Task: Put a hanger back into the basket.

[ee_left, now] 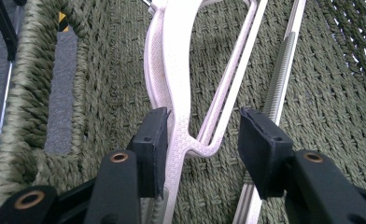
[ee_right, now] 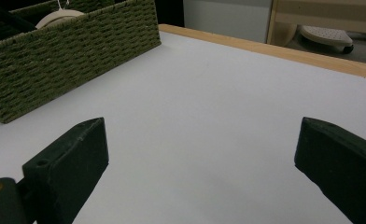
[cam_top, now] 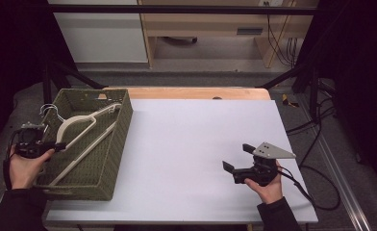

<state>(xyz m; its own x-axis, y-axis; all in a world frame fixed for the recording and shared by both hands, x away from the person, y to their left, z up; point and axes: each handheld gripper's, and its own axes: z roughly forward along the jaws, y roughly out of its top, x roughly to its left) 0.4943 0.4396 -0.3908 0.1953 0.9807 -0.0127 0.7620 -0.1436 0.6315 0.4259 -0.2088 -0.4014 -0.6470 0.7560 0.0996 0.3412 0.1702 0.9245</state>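
A person is sitting at a white table [cam_top: 201,159], holding a black two-jaw gripper in each hand. At the far left, a green woven basket [cam_top: 107,159] is standing on the table's left edge, and a cream hanger [cam_top: 83,127] is lying slantwise inside it, its wire hook pointing toward the basket's far left corner. The left gripper [cam_top: 56,146] is reaching over the basket's left wall, its jaws standing partly open around the hanger's lower end. In the left gripper view, one pad is lying against the hanger [ee_left: 172,88] while the other is standing clear of it, so the hanger is sitting between the jaws without being squeezed, resting on the basket's woven floor [ee_left: 111,93]. Moving right, the middle of the table is lying bare. At the right, the right gripper [cam_top: 239,159] is hovering low over the table, well apart from the basket, its jaws spread wide and holding nothing.
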